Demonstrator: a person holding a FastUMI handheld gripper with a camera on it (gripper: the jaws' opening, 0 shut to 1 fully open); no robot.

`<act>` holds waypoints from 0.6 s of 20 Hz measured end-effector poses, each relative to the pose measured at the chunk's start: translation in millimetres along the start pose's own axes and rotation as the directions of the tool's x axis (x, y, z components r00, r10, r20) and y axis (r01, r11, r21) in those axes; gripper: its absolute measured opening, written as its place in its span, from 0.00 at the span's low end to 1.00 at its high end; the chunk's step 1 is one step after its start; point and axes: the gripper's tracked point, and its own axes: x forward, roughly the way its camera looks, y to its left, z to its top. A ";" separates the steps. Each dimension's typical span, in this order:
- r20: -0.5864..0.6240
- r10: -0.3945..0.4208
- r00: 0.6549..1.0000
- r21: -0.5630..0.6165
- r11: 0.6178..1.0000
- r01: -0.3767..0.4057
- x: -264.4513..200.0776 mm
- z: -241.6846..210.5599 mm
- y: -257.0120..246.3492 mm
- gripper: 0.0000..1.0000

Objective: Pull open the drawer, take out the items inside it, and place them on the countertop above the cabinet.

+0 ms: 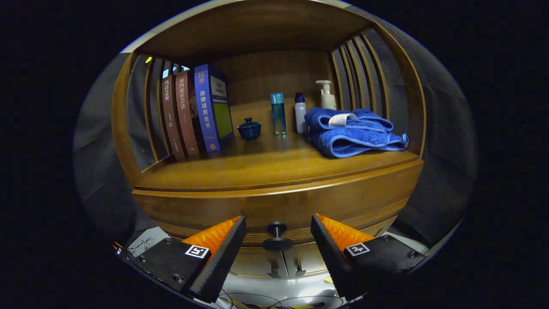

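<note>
The gripper (pixel 278 234) is seen spread wide, its two fingers set well apart on either side of the drawer knob (pixel 277 237), with a clear gap left on each side, so nothing is gripped. The knob is a dark, round pull on a short stem, found on the front of the drawer (pixel 274 204) and lying between the fingertips. The drawer front is a curved wooden panel under the countertop (pixel 257 167) (whether it is fully shut cannot be told, and its contents are hidden).

On the countertop, inside a wooden alcove with slatted sides, several things are set out. At the left three books (pixel 195 111) are stood upright, leaning slightly. Just right of them a small dark blue lidded cup (pixel 249 128) is placed. Further right and towards the back a tall teal bottle (pixel 278 113) and a white bottle with a dark cap (pixel 300 113) are stood near each other. At the far right a pump dispenser (pixel 327 95) is seen behind a folded blue towel (pixel 356 133), which is laid near the right slats.
</note>
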 end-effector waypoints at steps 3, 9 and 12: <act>-0.053 -0.006 0.999 0.002 1.000 0.006 10.8 -15.9 -0.7 0.87; -0.084 -0.021 0.996 -0.026 1.000 0.019 20.0 -22.7 0.3 0.31; -0.085 -0.030 0.996 -0.039 0.999 0.027 12.8 -19.9 -0.9 0.31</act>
